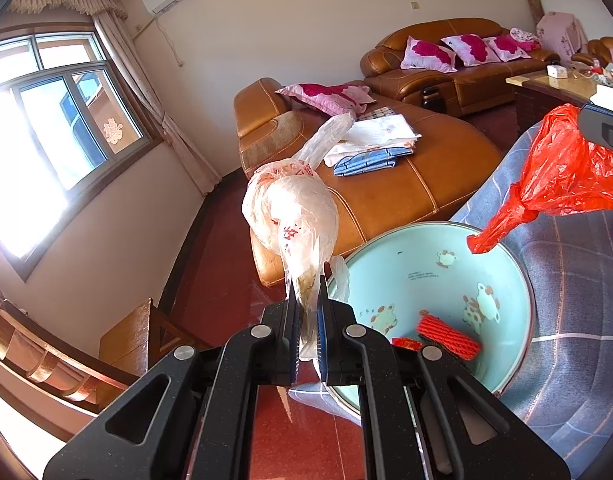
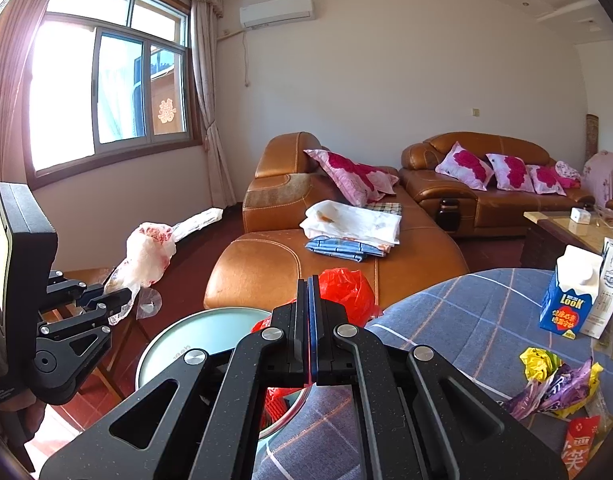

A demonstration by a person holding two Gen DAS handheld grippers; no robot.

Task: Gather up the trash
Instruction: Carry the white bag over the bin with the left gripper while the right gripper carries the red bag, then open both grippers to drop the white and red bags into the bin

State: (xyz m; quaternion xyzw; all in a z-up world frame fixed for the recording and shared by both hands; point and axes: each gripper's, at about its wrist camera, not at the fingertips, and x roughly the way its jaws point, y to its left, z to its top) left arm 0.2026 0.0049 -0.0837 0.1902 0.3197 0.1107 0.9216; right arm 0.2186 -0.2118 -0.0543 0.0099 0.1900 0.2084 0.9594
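Observation:
My left gripper [image 1: 307, 280] is shut on a crumpled white plastic bag [image 1: 292, 212] with red print, held up just left of a light green basin [image 1: 426, 264]. The same bag [image 2: 146, 256] and left gripper [image 2: 120, 298] show at the left of the right wrist view. My right gripper [image 2: 311, 280] is shut on a red plastic bag [image 2: 348, 286], which hangs over the basin [image 2: 178, 340]. In the left wrist view the red bag [image 1: 554, 176] dangles above the basin's right rim. A red netted bundle [image 1: 448, 336] lies inside the basin.
The basin sits at the edge of a table with a blue checked cloth [image 2: 466, 320]. On it stand two milk cartons [image 2: 572, 296] and several wrappers [image 2: 554, 384]. A brown leather sofa [image 2: 346, 256] with folded cloths and pillows lies beyond. A wooden chair [image 1: 66, 360] stands at the left.

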